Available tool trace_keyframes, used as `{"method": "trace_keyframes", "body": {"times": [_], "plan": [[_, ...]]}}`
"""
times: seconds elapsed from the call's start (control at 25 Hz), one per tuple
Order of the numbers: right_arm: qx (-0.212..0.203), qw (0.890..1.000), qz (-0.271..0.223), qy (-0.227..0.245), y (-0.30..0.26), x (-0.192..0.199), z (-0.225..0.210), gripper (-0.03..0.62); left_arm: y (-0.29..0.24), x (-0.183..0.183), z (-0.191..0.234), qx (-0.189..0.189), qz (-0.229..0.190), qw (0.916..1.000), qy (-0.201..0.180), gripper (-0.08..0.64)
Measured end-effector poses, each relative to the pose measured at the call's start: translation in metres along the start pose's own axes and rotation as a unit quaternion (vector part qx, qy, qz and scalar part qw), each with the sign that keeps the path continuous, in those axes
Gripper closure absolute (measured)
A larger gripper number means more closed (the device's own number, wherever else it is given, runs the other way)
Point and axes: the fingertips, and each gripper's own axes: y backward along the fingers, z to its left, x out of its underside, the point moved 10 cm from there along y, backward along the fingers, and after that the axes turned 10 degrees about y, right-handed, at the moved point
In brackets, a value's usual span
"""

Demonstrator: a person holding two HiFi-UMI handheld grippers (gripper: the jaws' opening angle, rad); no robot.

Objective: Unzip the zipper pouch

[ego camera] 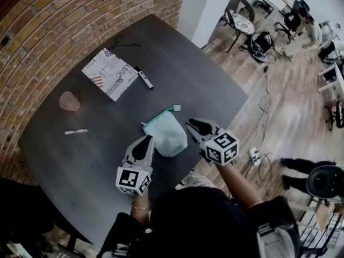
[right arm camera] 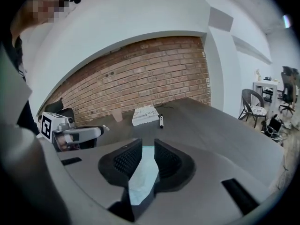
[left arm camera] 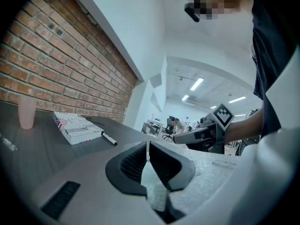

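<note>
The zipper pouch (ego camera: 166, 134) lies flat on the dark table (ego camera: 209, 74), close to its near edge and between my two grippers. It is a pale mint bag with a darker teal zipper band (ego camera: 159, 116) along its far edge. A small pale tab (ego camera: 177, 108) sits at the right end of that band and is probably the pull. The pouch looks like thin, soft fabric or film. Expect it to be light, limp and likely to slide or bunch on the smooth tabletop if pulled from one side only. It should therefore be held at two points: one gripper pinches the fabric at the band end as an anchor, and the other takes the pull tab, which is small and needs a fingertip pinch. My left gripper (ego camera: 146, 140) is at the pouch's left edge, its jaws together at the tips with nothing visibly clamped between them. My right gripper (ego camera: 192, 125) is at the pouch's right edge, its jaws partly apart, and mint material shows below the gap in the right gripper view without being pressed. The pouch is closed and slightly puffed, and its contents cannot be seen. A pink cup (ego camera: 70, 101) stands well apart near the brick wall, and its interior is not visible. A printed box (ego camera: 110, 73), a marker (ego camera: 144, 78) and a pen (ego camera: 76, 131) lie farther off.
</note>
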Motion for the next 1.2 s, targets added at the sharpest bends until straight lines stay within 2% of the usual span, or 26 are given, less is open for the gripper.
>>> {"method": "trace_keyframes", "body": {"times": [0.12, 0.28, 0.4, 0.96, 1.2], "plan": [[0.003, 1.000, 0.022, -0.001, -0.015, 0.007, -0.004, 0.470, -0.002, 0.006, 0.011, -0.006, 0.007, 0.9998, 0.015, 0.554], [0.013, 0.998, 0.059, 0.012, -0.033, 0.013, -0.007, 0.449, -0.005, 0.012, 0.023, -0.005, 0.012, 0.9996, 0.025, 0.550], [0.016, 0.995, 0.092, 0.018, -0.045, 0.022, -0.007, 0.429, -0.003, 0.016, 0.030, -0.010, 0.021, 0.9989, 0.040, 0.507], [0.022, 0.989, 0.139, 0.033, -0.085, 0.037, -0.006, 0.428, 0.009, 0.029, 0.052, -0.023, 0.030, 0.9971, 0.067, 0.465], [0.008, 0.976, 0.199, 0.083, -0.098, 0.048, 0.008, 0.431, 0.025, 0.028, 0.050, -0.037, 0.033, 0.9961, 0.072, 0.465]]}}
